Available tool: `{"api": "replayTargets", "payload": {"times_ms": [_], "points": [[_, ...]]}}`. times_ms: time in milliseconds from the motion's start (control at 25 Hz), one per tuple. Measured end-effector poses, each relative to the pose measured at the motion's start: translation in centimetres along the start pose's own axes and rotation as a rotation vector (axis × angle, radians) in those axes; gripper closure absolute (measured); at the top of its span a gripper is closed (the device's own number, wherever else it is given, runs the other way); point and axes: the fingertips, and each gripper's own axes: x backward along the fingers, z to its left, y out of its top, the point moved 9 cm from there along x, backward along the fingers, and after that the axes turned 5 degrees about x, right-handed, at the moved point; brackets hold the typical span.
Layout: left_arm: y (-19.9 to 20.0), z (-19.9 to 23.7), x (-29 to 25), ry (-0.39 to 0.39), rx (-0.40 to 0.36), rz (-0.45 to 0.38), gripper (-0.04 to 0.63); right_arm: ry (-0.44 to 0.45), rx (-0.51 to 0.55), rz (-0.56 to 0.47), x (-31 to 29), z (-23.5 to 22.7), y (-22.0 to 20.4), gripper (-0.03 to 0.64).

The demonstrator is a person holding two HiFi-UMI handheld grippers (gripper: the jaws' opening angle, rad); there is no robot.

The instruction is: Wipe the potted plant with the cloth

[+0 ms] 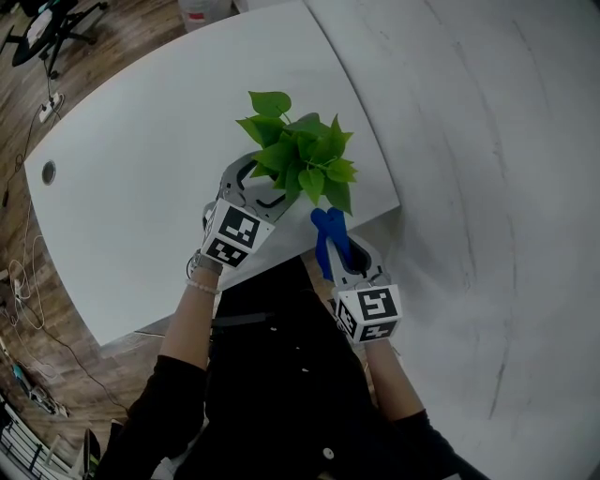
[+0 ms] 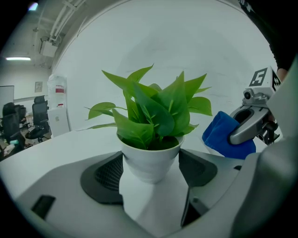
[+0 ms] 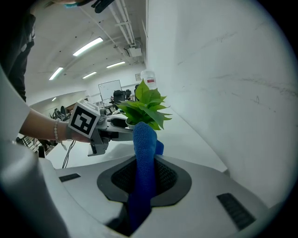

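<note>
Here the left claw [image 2: 150, 172] clamps the potted plant [image 2: 156, 122], right claw's [image 3: 145, 176] cloth [image 3: 144, 139] beside.

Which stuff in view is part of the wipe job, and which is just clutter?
Job: plant, pot, cloth, left gripper gripping the pot, right gripper holding the cloth.
Lying about: office chair, floor cables, water cooler.

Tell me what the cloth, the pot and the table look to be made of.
The cloth looks like blue microfibre or terry: fuzzy woven nap, matte, folding softly. The pot looks like white glazed ceramic or smooth plastic: faint sheen, which one is unclear. The table looks like white matte laminate: flat, even, no grain.
</note>
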Motion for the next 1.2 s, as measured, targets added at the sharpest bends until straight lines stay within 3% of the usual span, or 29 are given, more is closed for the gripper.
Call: {"api": "replayTargets", "payload": {"times_ms": [480,760,1200], "points": [[1.0,0.0,0.1,-0.005,-0.026,0.005,0.212,-0.067,-0.305,-0.017,-1.7,-4.7,-0.9,0.528],[1.0,0.0,0.2,-0.002,-0.027,0.012,0.212,-0.099,-0.258,-0.079,-1.9,-7.3,0.7,0.528],[1.0,0.0,0.2,-0.002,-0.028,0.018,0.213,0.039,-0.057,-0.167,-7.3,-9.9,5.5,0.528]]}}
